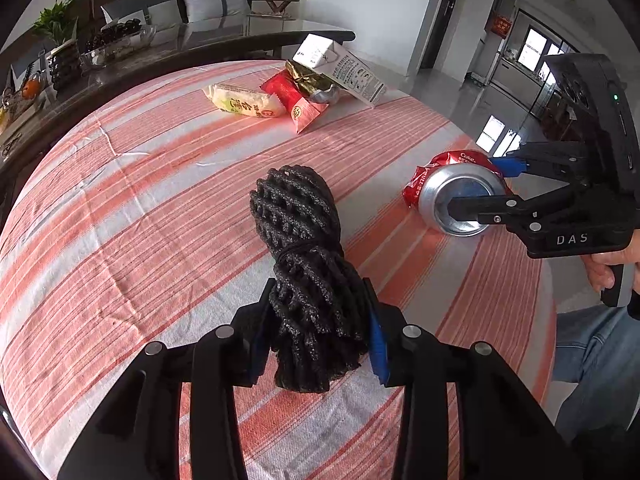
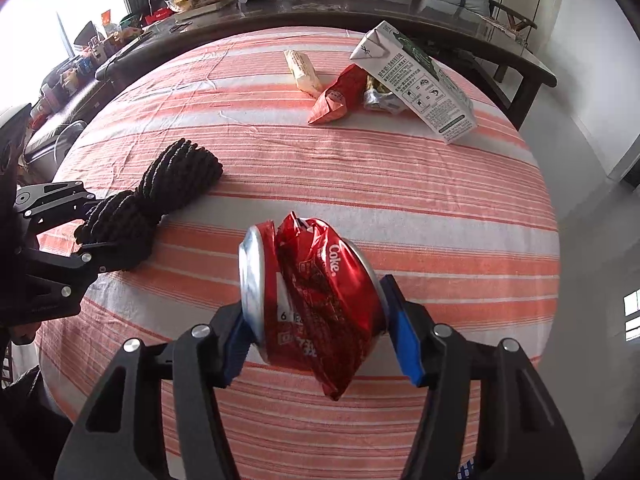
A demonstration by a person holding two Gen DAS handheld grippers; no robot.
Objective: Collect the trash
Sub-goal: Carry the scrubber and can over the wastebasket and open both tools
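Left gripper [image 1: 320, 336] has its jaws clenched on the near end of a black foam net bundle [image 1: 304, 248], which lies on the striped cloth of the desk [image 1: 140, 200]. Right gripper [image 2: 316, 344] has its jaws around a crushed red cola can [image 2: 316, 300]: the left pad sits on the silver end, the right pad looks to touch the crumpled side, so likely grasping it. Net looks light, soft and springy; pinching near its tied waist should hold best. Can looks light, stiff at the rims, thin and slick at the dented wall; gripping end to end seems safest. Far side of the desk: white carton [image 2: 420, 80], red wrapper [image 2: 336, 100], yellow snack pack [image 1: 244, 102], all untouched.
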